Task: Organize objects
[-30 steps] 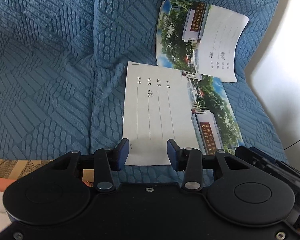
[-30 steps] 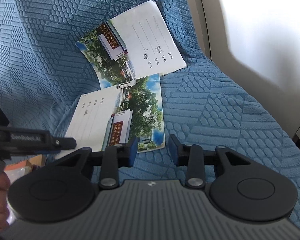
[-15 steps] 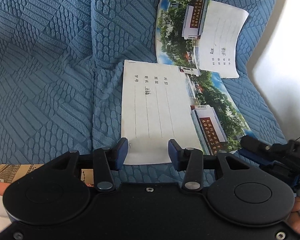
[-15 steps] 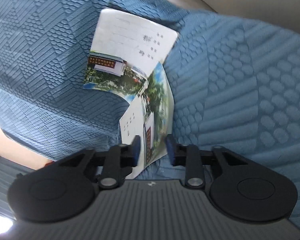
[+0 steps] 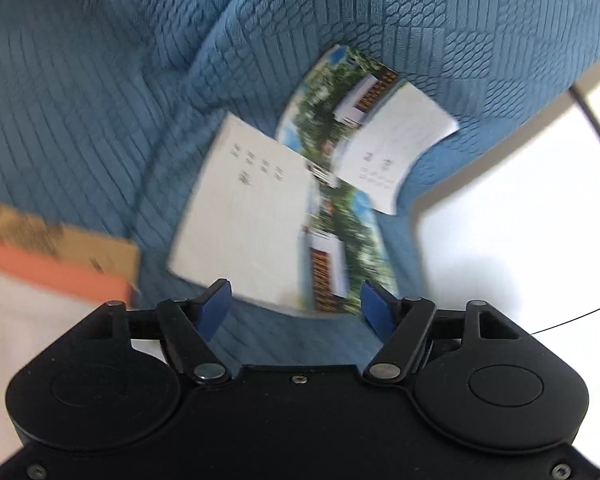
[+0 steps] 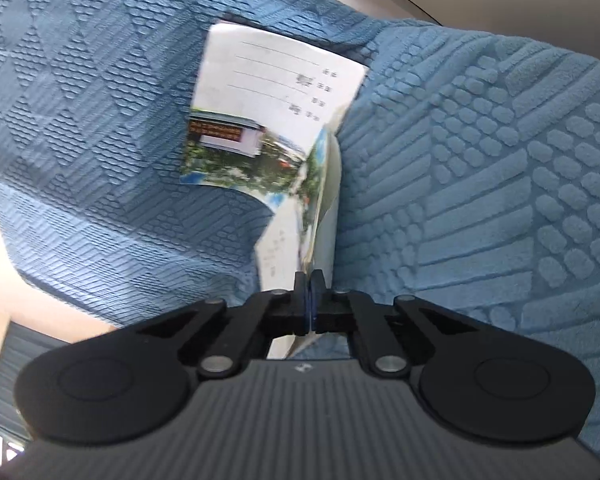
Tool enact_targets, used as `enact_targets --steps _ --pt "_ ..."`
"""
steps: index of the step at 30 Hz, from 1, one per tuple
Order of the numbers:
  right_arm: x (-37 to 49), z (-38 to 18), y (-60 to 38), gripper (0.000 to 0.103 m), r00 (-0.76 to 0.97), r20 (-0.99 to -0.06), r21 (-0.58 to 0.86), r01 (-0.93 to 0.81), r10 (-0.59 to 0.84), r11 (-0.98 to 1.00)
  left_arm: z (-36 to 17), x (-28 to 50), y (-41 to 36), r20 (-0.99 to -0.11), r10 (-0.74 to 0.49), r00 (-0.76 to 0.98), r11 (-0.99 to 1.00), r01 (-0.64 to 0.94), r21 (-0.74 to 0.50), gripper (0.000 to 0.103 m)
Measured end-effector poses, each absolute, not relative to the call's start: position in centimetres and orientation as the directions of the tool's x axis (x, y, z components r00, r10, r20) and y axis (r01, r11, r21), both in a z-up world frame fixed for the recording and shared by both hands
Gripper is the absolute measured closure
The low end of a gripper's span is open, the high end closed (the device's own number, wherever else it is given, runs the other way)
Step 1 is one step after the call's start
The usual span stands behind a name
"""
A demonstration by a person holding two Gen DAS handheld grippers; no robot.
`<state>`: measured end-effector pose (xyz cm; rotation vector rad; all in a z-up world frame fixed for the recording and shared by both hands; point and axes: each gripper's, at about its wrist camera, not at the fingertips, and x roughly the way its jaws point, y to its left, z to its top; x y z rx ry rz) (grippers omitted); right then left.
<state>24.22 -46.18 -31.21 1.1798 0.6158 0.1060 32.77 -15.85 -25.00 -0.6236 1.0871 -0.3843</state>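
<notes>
You have two exercise booklets on the blue textured sofa cover [image 5: 100, 100]: the nearer booklet [image 5: 260, 220] and the farther booklet [image 5: 380, 136]. You also have one orange-edged book [image 5: 60, 256] at the left edge, and two grippers, one per hand.
</notes>
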Motion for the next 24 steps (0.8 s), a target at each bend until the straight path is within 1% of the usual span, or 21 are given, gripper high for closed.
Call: enact_targets --steps 2,4,9,12,18,20,23,24 --pt "23.9 -30.9 -46.0 0.1 0.833 -0.394 0.886 0.232 0.389 0.401 -25.4 32.4 -16.1 -0.674 -0.624 0.396 0.722 -0.037 -0.691 0.033" --pt "23.3 -30.8 -46.0 0.1 0.834 -0.395 0.889 0.24 0.386 0.391 -26.2 31.9 -16.5 -0.646 -0.667 0.372 0.674 -0.069 -0.736 0.029" --pt "20.8 -30.0 -45.8 0.1 0.85 -0.385 0.897 0.252 0.359 0.364 -28.5 30.7 -17.7 -0.587 -0.741 0.326 0.566 -0.167 -0.808 0.026" --pt "19.4 -30.1 -45.7 0.1 0.864 -0.371 0.911 0.268 0.341 0.313 -29.7 30.2 -18.2 -0.564 -0.767 0.305 0.513 -0.236 -0.825 0.026" --pt "17.6 -29.4 -45.7 0.1 0.881 -0.355 0.923 0.276 0.314 0.269 -32.6 29.4 -19.1 -0.484 -0.822 0.301 0.366 -0.372 -0.853 0.026" --pt "17.3 -29.1 -45.6 0.1 0.883 -0.35 0.924 0.271 0.312 0.269 -33.4 29.0 -19.3 -0.452 -0.834 0.316 0.316 -0.398 -0.861 0.028" --pt "16.5 -28.7 -45.3 0.1 0.886 -0.342 0.927 0.263 0.314 0.268 -34.6 28.8 -20.1 -0.423 -0.848 0.32 0.267 -0.432 -0.862 0.036" --pt "16.2 -28.6 -45.2 0.1 0.885 -0.345 0.925 0.264 0.313 0.272 -34.8 28.7 -20.3 -0.422 -0.85 0.317 0.264 -0.437 -0.86 0.042"
